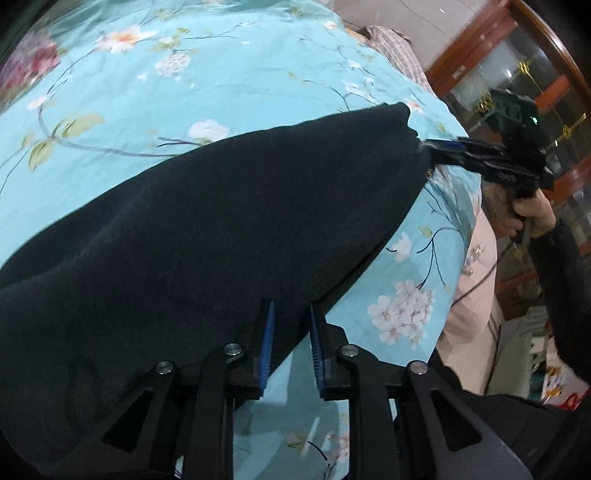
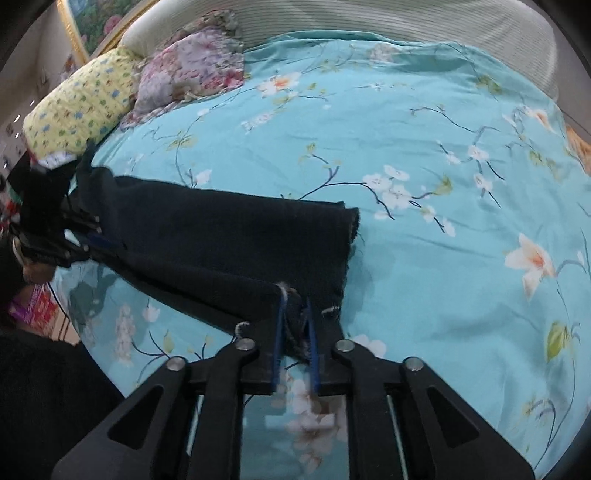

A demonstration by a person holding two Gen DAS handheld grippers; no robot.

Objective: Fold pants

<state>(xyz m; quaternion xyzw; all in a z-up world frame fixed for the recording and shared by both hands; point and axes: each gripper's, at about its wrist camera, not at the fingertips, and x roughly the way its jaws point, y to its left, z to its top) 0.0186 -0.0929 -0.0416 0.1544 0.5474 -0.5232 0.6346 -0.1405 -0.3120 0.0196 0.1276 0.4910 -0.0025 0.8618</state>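
Dark navy pants [image 1: 207, 236] lie stretched across a turquoise floral bedsheet [image 1: 166, 85]. My left gripper [image 1: 291, 314] has its blue pads around the near edge of the pants at the waist end. My right gripper [image 2: 295, 306] is shut on the frayed cuff end of the pants [image 2: 229, 236], one leg lifted over the other. In the left wrist view the right gripper [image 1: 428, 147] pinches the far end of the pants. In the right wrist view the left gripper [image 2: 85, 240] holds the opposite end.
Two floral pillows [image 2: 85, 99] sit at the head of the bed by a striped headboard [image 2: 369, 18]. A wooden glass-door cabinet [image 1: 517, 74] stands beyond the bed's edge. A pink cloth [image 1: 472, 280] hangs off the bed side.
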